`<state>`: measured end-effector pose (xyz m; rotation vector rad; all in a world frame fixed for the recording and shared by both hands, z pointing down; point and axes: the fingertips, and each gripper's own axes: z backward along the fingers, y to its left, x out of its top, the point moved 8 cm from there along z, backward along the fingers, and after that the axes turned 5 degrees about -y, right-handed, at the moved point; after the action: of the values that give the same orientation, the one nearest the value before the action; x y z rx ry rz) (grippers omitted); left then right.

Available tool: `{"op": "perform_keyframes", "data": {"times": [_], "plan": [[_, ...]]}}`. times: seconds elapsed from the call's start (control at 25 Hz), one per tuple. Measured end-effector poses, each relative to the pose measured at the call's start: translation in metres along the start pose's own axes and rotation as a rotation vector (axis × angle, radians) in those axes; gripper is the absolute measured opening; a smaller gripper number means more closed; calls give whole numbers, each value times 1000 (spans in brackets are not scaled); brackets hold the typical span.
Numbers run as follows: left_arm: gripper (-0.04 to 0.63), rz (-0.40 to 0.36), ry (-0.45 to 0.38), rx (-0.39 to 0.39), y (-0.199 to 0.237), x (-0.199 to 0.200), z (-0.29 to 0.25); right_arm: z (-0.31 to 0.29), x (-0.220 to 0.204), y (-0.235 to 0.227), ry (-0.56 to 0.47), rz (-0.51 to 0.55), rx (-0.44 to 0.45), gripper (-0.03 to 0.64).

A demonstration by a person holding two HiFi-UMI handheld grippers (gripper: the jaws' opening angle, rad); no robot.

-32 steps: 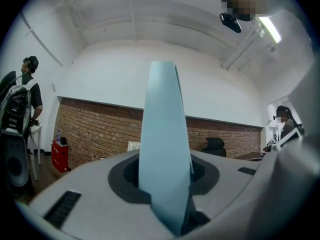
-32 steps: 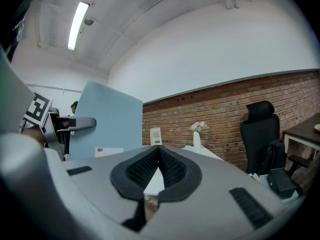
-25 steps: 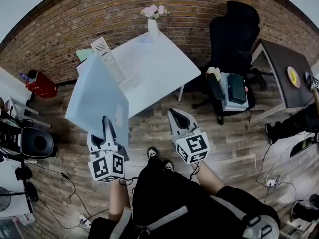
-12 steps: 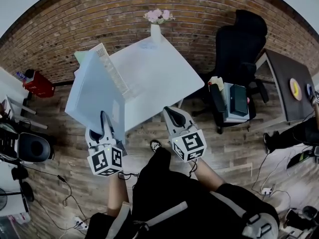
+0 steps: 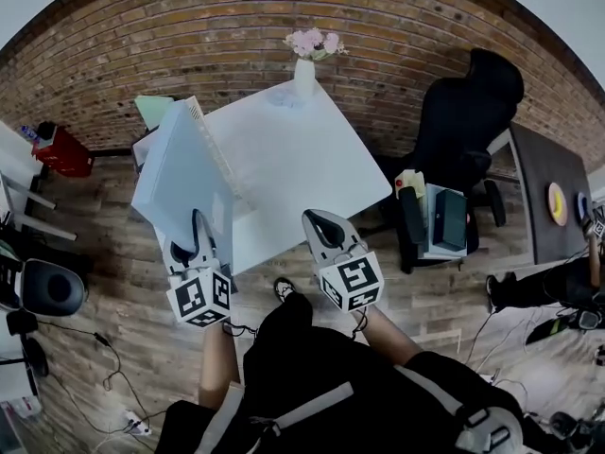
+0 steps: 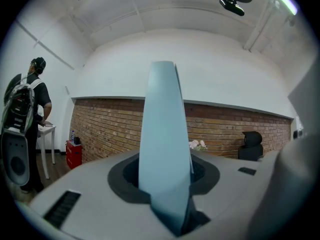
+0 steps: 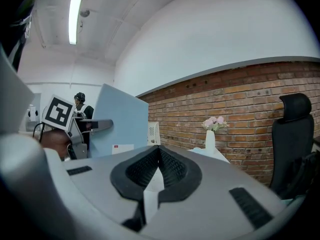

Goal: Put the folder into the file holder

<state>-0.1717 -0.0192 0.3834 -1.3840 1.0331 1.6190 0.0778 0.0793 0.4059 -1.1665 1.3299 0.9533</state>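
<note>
Gripping the light blue folder (image 5: pixel 181 185) in my left gripper (image 5: pixel 199 227), I have the jaws closed on its near lower edge, the pads pressed against both faces, so the folder stands upright on edge and rises straight up between them in the left gripper view. From the head view it hangs in the air off the left edge of the white worktop (image 5: pixel 302 159), above the wooden floor (image 5: pixel 113 282), and it is not in the file holder (image 5: pixel 216 142). That white mesh holder stands along the left edge of the worktop, just to the right of the folder; the two overlap in the head view, and I cannot tell whether they touch. My right gripper (image 5: pixel 318 223) sits at the near edge of the worktop, well apart from the folder. Its jaws meet at the tips with nothing held between them, and only the white surface shows through the slit behind the tips. A white vase (image 5: pixel 304 74) of pink flowers stands at the far corner of the worktop, against the brick wall (image 5: pixel 397 36). A black office chair (image 5: pixel 468 112) stands off the right edge. In the left gripper view a person (image 6: pixel 30 109) wearing a backpack stands far to the left.
</note>
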Motion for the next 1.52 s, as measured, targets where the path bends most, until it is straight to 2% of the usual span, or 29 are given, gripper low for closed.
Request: {"op": "perform_keyframes", "data": {"times": [0.16, 0.36, 0.64, 1.04, 1.2, 1.36, 1.52], "plan": [[155, 21, 23, 32, -1, -9, -20, -29, -3, -14, 45, -11, 20, 9], [172, -5, 40, -29, -7, -22, -39, -69, -5, -26, 70, -17, 42, 9], [176, 10, 69, -5, -5, -25, -56, -121, 5, -29, 98, 27, 114, 9], [179, 33, 94, 29, -1, -23, -73, -179, 1, -27, 147, 23, 243, 9], [182, 31, 102, 73, -3, -23, -81, -199, 0, -31, 156, 27, 324, 9], [183, 9, 113, 180, -15, -26, -84, -217, 5, -39, 156, 32, 420, 9], [181, -30, 90, 274, -27, -27, -90, -234, 15, -48, 140, 41, 503, 9]]}}
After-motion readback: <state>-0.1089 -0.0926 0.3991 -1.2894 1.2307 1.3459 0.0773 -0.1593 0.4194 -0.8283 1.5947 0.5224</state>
